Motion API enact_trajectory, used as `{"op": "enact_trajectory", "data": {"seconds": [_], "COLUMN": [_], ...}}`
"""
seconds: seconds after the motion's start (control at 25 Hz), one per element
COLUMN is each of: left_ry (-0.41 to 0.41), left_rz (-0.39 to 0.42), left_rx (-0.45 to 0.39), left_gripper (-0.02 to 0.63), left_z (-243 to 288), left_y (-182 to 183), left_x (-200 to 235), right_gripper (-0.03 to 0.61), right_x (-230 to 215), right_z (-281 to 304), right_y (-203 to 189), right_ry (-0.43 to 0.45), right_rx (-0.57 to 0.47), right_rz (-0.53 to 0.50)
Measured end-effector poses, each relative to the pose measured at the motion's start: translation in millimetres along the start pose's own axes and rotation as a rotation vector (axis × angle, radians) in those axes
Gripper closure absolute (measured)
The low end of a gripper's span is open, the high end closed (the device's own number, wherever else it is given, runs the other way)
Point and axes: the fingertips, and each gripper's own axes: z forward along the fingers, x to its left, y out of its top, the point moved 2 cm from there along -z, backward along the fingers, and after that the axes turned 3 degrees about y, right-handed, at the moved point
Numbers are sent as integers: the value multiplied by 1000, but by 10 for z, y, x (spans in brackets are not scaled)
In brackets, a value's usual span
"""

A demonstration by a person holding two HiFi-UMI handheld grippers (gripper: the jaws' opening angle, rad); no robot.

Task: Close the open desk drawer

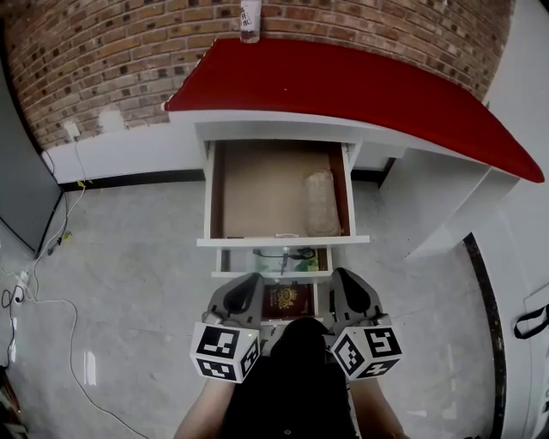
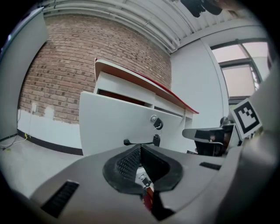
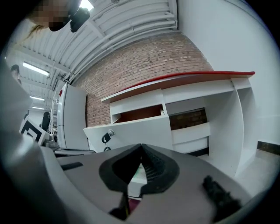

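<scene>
The white desk with a red top [image 1: 360, 86] has its top drawer [image 1: 283, 242] pulled far out, with a pale wrapped bundle [image 1: 320, 201] lying at its right side. Below it a second drawer [image 1: 273, 260] stands out a little, and a lower one shows a dark red booklet [image 1: 286, 300]. My left gripper [image 1: 250, 285] and right gripper [image 1: 347, 283] hover side by side just short of the drawers, both shut and holding nothing. In the left gripper view the shut left gripper [image 2: 140, 148] faces the white drawer front [image 2: 113, 127] with its lock and key [image 2: 155, 122]. The right gripper [image 3: 141, 146] faces the same drawer front [image 3: 135, 131].
A bottle [image 1: 250, 21] stands at the back of the desk top against the brick wall. Cables [image 1: 34, 291] trail over the floor at the left. The desk's white side panel [image 1: 437, 206] angles out at the right. A black strap [image 1: 532, 321] lies at the far right.
</scene>
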Motion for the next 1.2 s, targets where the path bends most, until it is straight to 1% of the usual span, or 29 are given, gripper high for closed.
{"op": "enact_trajectory", "data": {"seconds": [0.08, 0.24, 0.48, 0.64, 0.84, 1.0, 1.2], "left_ry": [17, 33, 37, 37, 45, 49, 55], "left_rz": [-1, -16, 7, 3, 7, -10, -15], "left_rx": [-11, -7, -33, -48, -68, -80, -136], "left_gripper": [604, 604, 604, 604, 604, 604, 604], "left_z": [35, 90, 133, 186, 231, 238, 274], "left_y": [32, 67, 194, 245, 306, 338, 544], "left_x": [46, 133, 200, 221, 233, 241, 259], "right_gripper": [567, 566, 567, 566, 567, 567, 567], "right_x": [11, 30, -18, -35, -18, -16, -27], "right_z": [49, 112, 234, 319, 389, 411, 486], "right_y": [55, 58, 63, 95, 167, 208, 422], "right_ry": [-4, -6, -18, -19, -18, -25, -11], "right_rx": [-11, -6, -22, -29, -64, -74, -117], "right_rz": [-8, 16, 66, 59, 55, 66, 38]}}
